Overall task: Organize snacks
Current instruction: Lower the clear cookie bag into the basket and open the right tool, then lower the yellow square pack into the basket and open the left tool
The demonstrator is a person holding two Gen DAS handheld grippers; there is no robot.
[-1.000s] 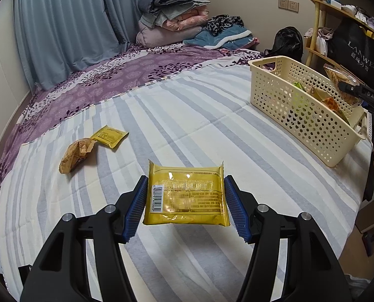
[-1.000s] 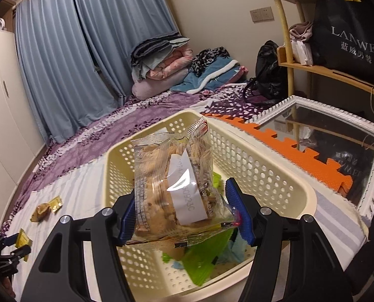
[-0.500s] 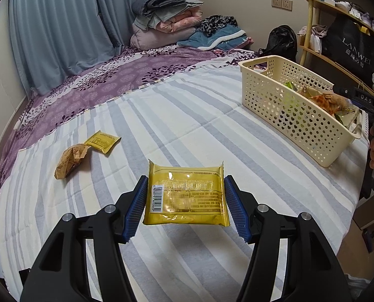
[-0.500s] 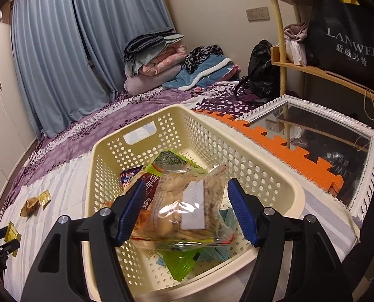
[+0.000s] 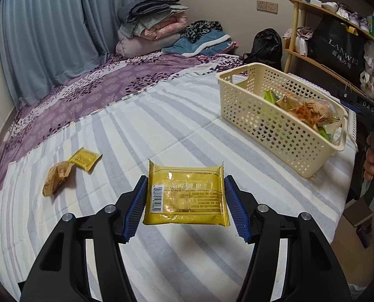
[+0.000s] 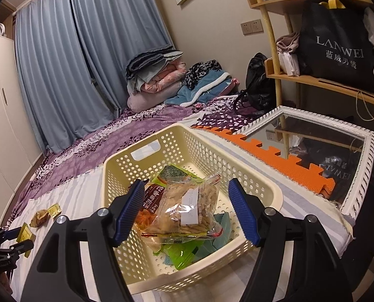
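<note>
My left gripper [image 5: 185, 207] is shut on a yellow snack packet [image 5: 185, 196] and holds it above the striped bedspread [image 5: 161, 130]. A small yellow packet [image 5: 85, 158] and a brown wrapped snack [image 5: 56, 177] lie on the spread to the left. The cream basket [image 5: 270, 125] stands to the right and holds several snacks. My right gripper [image 6: 187, 214] is open above the basket [image 6: 177, 148]. A clear bag of biscuits [image 6: 187, 214] lies inside it on other packets, free of the fingers.
Folded blankets [image 5: 151, 32] are piled at the far end of the bed. A framed mirror [image 6: 312, 151] and an orange foam mat [image 6: 275, 158] lie right of the basket. A wooden shelf with a black bag [image 6: 335, 42] stands at the right.
My right gripper opened and let go of the clear biscuit bag, which dropped into the basket. My left gripper has kept its hold on the yellow packet while moving slightly.
</note>
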